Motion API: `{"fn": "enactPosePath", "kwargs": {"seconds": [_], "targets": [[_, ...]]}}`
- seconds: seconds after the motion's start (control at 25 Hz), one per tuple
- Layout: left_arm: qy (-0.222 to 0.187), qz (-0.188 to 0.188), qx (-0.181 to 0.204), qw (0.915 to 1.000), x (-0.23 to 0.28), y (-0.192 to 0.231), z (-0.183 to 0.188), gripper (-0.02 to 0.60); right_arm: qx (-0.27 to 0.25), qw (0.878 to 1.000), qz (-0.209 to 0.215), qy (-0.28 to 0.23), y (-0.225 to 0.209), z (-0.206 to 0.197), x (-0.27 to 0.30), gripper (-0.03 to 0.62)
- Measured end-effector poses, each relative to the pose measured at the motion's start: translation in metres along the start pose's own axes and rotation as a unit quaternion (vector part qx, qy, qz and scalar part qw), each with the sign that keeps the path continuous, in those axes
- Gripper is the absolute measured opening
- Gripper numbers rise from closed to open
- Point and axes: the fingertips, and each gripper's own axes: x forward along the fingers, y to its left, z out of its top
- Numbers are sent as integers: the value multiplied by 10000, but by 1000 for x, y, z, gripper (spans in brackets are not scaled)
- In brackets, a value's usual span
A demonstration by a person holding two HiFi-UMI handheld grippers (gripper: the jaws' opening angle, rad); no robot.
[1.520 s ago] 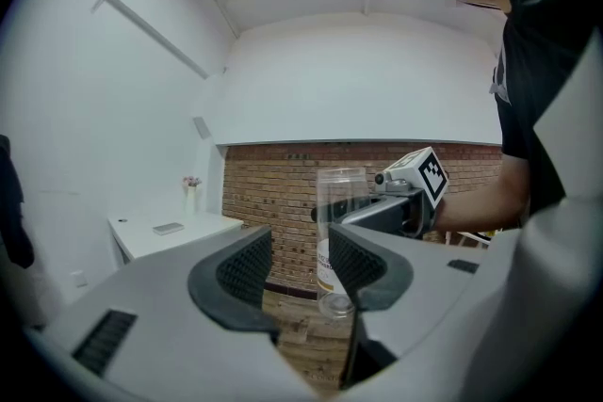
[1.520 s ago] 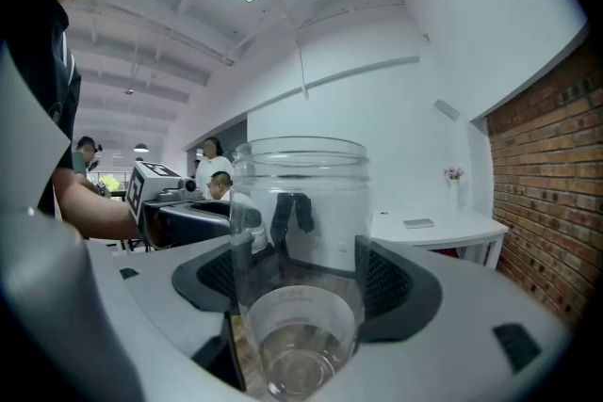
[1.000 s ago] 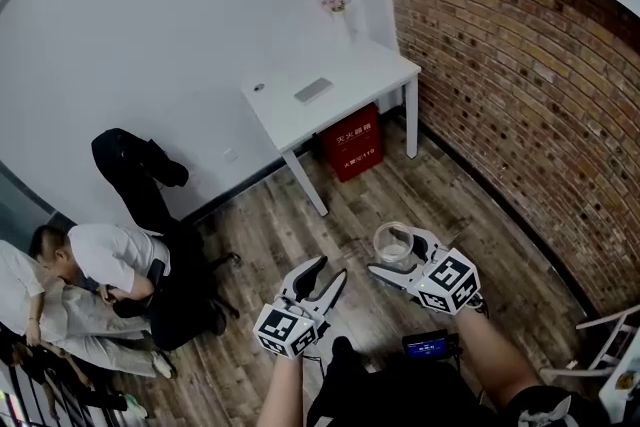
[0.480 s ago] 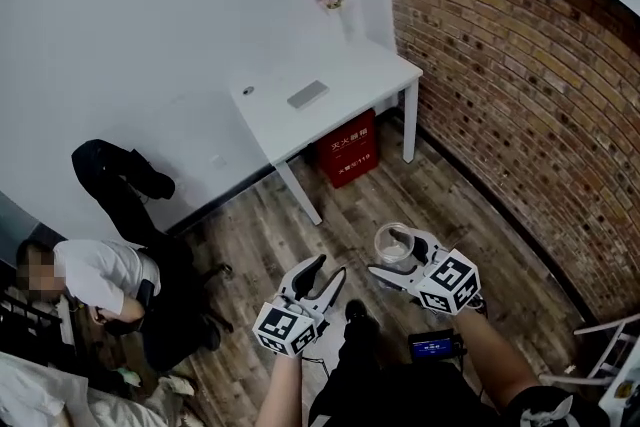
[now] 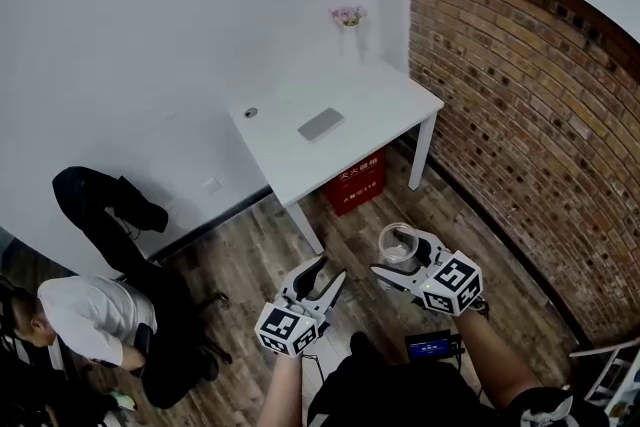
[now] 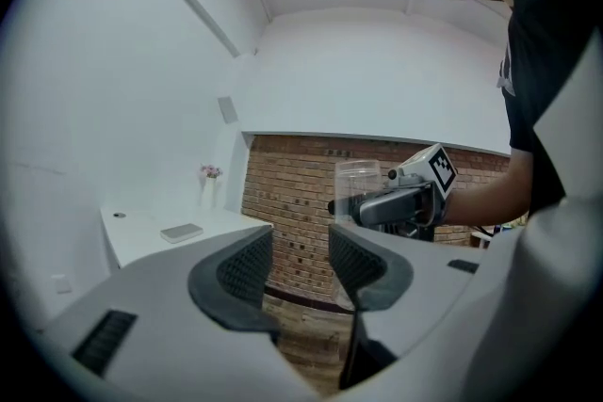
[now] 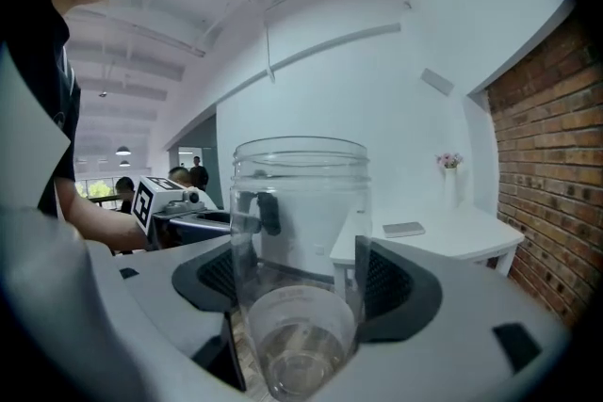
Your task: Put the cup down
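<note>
A clear plastic cup stands upright between the jaws of my right gripper, which is shut on it. In the head view the cup is held in the air above the wooden floor by the right gripper. My left gripper hangs to its left, open, with nothing between its jaws. From the left gripper view its own jaws stand apart and the cup shows beyond them. The white table stands ahead against the wall.
On the table lie a grey flat device, a small dark disc and a vase with flowers. A red box sits under it. A brick wall runs on the right. A person crouches at the left.
The view has moved toward the table, which now looks nearer and larger. Both grippers keep their places in the view, cup still held. The person at the left has shifted.
</note>
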Motion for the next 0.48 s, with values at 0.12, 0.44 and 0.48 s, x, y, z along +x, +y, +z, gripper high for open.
{"fn": "enactPosePath", "kwargs": {"seconds": [0.12,0.44,0.48], "targets": [[-50,-53,-126,9999,6,34,5,190,147,9998,65,-72,-15,11,30,347],[20,-212,-226,9995,36,94,2,190,113,9998,-51,170,-60,12,84,347],[29,-286,-285,9992,41,99,0,190,134,9998,-27,158,-65,12,90,347]]}}
